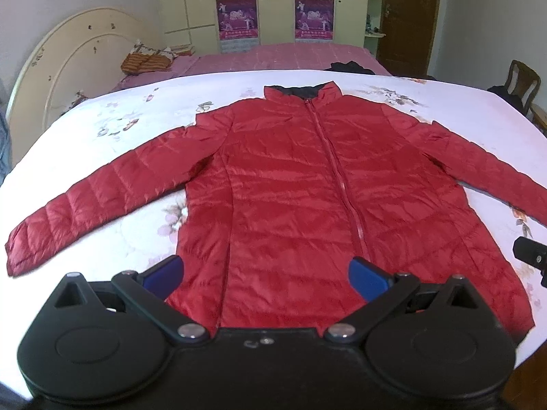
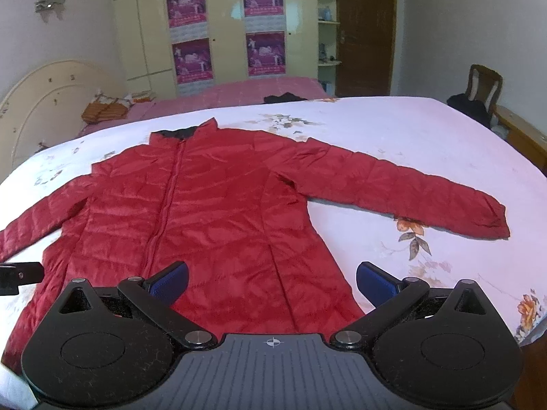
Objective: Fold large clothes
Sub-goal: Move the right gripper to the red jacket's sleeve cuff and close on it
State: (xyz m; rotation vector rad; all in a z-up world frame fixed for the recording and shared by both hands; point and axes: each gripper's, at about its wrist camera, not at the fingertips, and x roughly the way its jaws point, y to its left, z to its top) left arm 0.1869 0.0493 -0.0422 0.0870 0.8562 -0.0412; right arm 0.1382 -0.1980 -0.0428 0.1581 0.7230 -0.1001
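A red quilted jacket (image 1: 290, 184) lies flat and zipped, front up, on a white floral bedsheet (image 1: 143, 116), with both sleeves spread out to the sides. My left gripper (image 1: 266, 278) is open above the hem's left part, holding nothing. In the right wrist view the jacket (image 2: 212, 212) fills the left and middle, and its right sleeve (image 2: 410, 191) stretches out to the right. My right gripper (image 2: 271, 283) is open over the hem's right corner, holding nothing. Each gripper's edge shows in the other's view, the right one (image 1: 530, 256) and the left one (image 2: 20, 275).
A second bed with a pink cover (image 1: 273, 56) stands behind, with folded items (image 1: 147, 59) near a cream headboard (image 1: 68, 65). A dark garment (image 2: 285, 98) lies on it. A wardrobe with posters (image 2: 225, 27), a brown door (image 2: 364, 27) and a wooden chair (image 2: 482, 89) line the back.
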